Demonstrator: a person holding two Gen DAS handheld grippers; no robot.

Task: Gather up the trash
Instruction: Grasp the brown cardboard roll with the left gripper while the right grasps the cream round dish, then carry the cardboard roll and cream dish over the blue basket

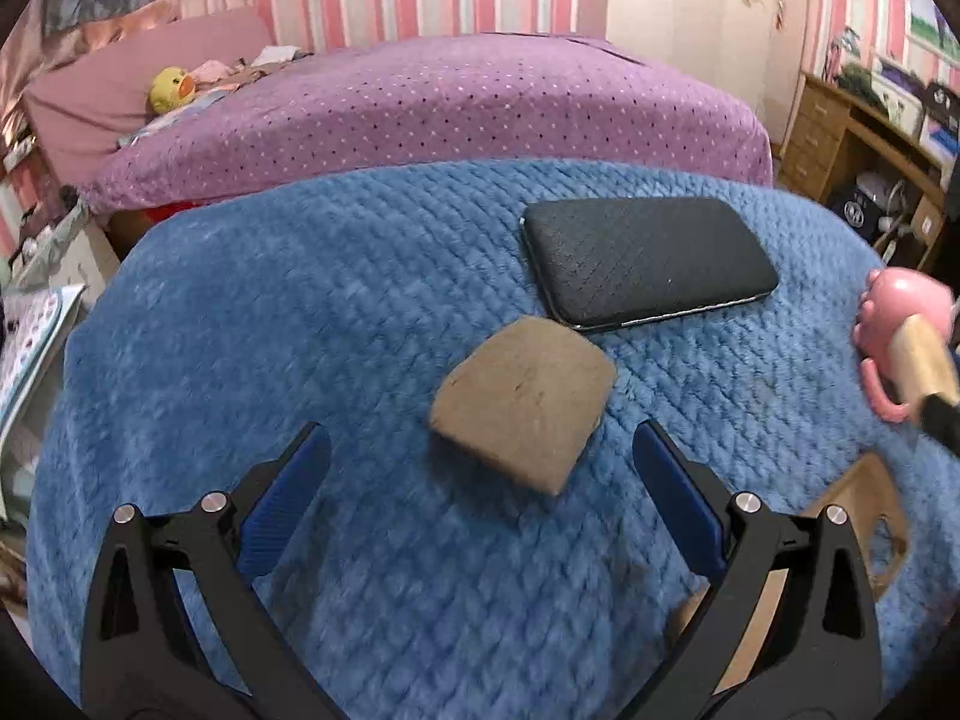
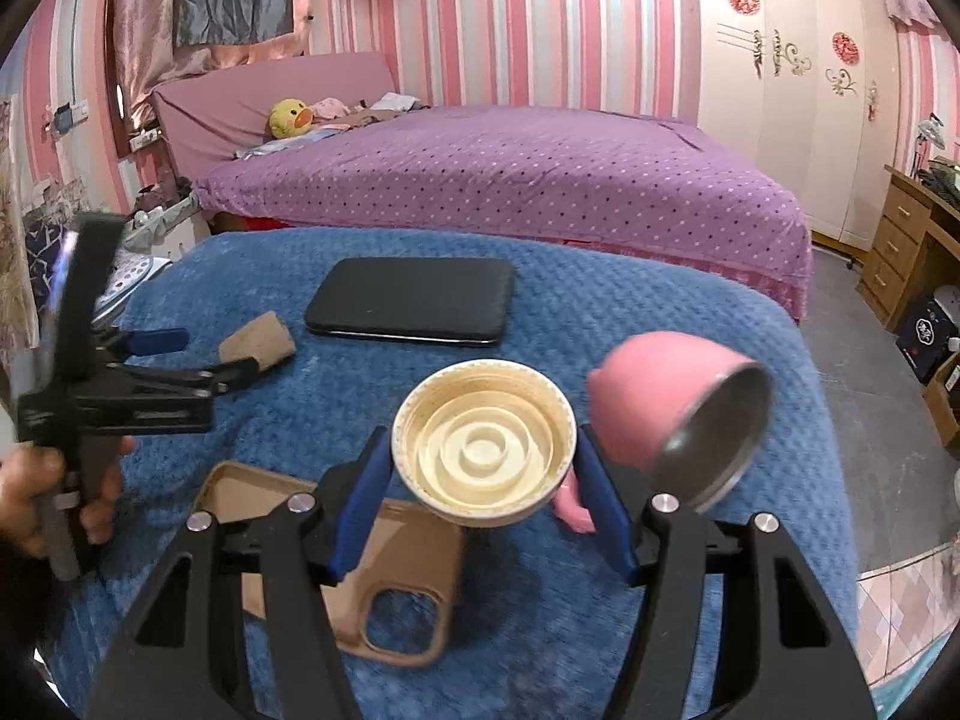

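Note:
A brown, sponge-like block (image 1: 522, 402) lies on the blue blanket (image 1: 270, 312). My left gripper (image 1: 480, 432) is open just in front of it, with a blue pad on either side of its near end and neither touching. The right wrist view shows the same gripper (image 2: 210, 354) held by a hand, its tips at the block (image 2: 258, 339). My right gripper (image 2: 483, 438) is shut on a round cream lid (image 2: 483, 450), held above the blanket with its ribbed inside facing the camera.
A black phone-like slab (image 1: 648, 261) lies beyond the block. A pink mug (image 2: 672, 402) lies on its side at the right. A tan phone case (image 2: 390, 570) lies under the right gripper. Behind are a purple bed (image 2: 510, 180) and a wooden desk (image 2: 900, 240).

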